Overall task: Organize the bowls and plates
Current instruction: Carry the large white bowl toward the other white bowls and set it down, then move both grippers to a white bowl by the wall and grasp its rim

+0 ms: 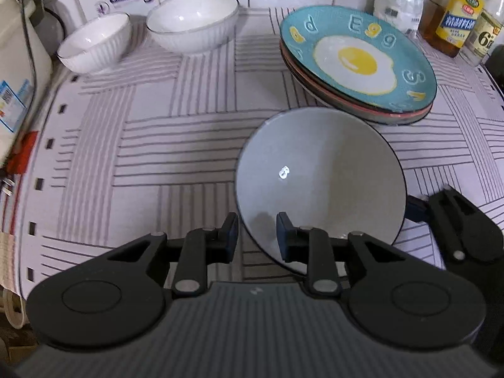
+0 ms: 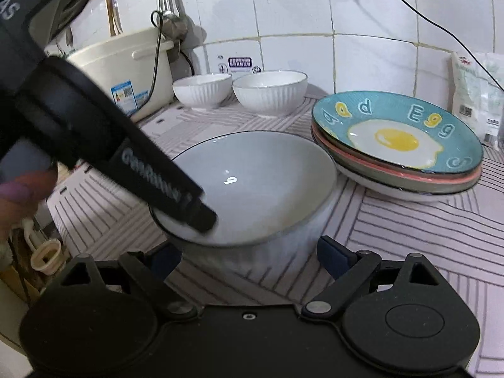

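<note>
Left wrist view: my left gripper (image 1: 256, 231) straddles the near rim of the grey bowl (image 1: 321, 186), jaws narrow, rim between them, contact unclear. Egg plate stack (image 1: 359, 63) lies beyond.

Right wrist view: my right gripper (image 2: 249, 252) stands wide around the bowl's near wall, apparently without touching it; two white bowls (image 2: 239, 91) sit at the back.
</note>
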The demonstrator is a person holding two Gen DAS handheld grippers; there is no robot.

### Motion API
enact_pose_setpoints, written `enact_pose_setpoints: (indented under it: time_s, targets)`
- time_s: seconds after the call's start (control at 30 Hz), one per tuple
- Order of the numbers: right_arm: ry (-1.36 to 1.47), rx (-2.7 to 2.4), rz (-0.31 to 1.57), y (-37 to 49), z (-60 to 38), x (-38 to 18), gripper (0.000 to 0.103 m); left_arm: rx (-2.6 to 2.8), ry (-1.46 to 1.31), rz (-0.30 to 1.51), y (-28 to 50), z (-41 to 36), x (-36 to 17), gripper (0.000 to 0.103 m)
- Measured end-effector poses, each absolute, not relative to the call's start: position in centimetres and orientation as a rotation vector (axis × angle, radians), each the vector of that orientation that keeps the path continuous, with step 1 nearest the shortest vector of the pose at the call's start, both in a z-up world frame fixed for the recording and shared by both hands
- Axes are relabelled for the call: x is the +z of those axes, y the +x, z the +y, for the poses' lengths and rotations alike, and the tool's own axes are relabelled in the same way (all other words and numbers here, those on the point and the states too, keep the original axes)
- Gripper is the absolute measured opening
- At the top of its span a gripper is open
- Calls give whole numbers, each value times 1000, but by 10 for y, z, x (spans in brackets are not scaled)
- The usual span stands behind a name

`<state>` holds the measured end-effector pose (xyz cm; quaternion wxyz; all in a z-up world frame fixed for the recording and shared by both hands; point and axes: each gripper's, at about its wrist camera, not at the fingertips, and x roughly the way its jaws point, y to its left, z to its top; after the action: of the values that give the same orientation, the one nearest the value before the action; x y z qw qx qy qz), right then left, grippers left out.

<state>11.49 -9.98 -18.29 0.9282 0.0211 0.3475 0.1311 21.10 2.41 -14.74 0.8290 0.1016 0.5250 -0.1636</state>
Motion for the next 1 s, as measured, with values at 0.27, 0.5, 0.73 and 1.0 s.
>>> enact_pose_setpoints:
  time_s: [0.27,0.5,0.73,1.0]
  targets:
    - [131,300,722,98,-123,-164,95,-334,185,1117,208,39,-132,40]
    - [276,317,695,90,-147,-144,95,-320,193,1098,202,45,-112,44]
    - [396,396,677,97,-167,-110,95,-333,151,1077,209,64,-101,44]
    - [204,313,631,136,-170,-72,95,-277,87,1025,240,83,-82,54]
